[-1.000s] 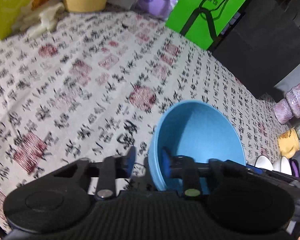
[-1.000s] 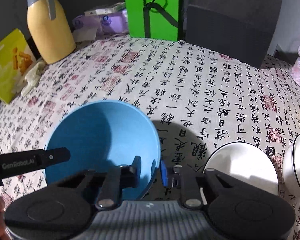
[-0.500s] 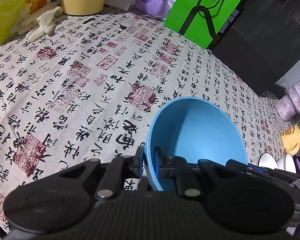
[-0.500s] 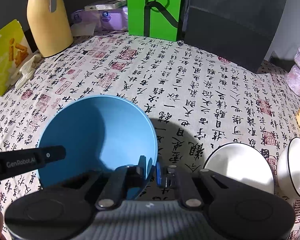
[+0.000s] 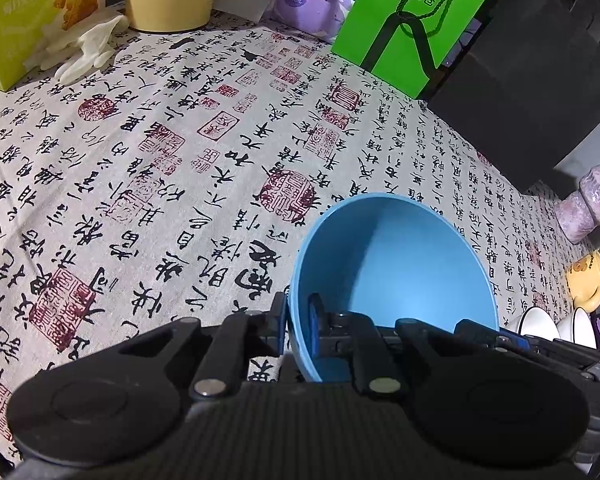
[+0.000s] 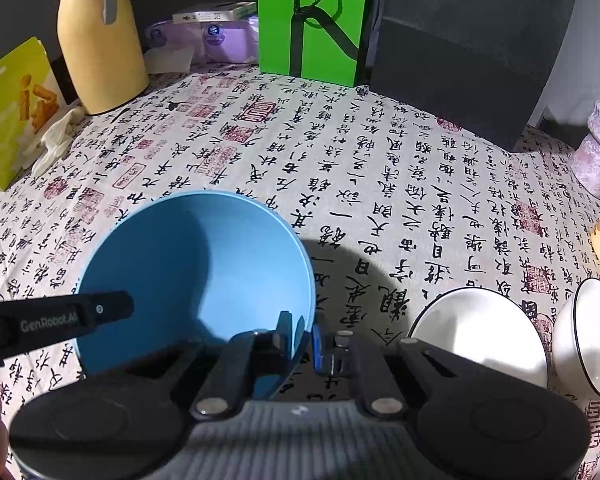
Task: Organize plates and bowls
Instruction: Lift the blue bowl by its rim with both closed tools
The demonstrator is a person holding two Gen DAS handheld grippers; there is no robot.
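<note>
A blue bowl (image 5: pixel 400 272) (image 6: pixel 188 272) sits tilted on the calligraphy-print tablecloth (image 5: pixel 180 168), gripped from both sides. My left gripper (image 5: pixel 298 320) is shut on the bowl's left rim, one pad outside and one inside. On the opposite rim my right gripper (image 6: pixel 304 334) is shut too, with the wall pinched between its pads. The left gripper's black finger (image 6: pixel 60 316) shows at the left of the right wrist view. A white bowl (image 6: pixel 480 332) and a black-rimmed white bowl (image 6: pixel 588 336) stand to the right of the blue one.
Along the table's back stand a yellow jug (image 6: pixel 100 40), a green bag (image 6: pixel 312 20), a dark box (image 6: pixel 468 48), purple tissue packs (image 6: pixel 216 40) and a yellow snack box (image 6: pixel 12 108). A white glove (image 5: pixel 84 48) lies at the far left. A yellow cup (image 5: pixel 588 280) stands at the right edge.
Both grippers have shut onto the blue bowl's rim; a second ago their pads stood apart on either side of the wall. Neither hand has shifted.
</note>
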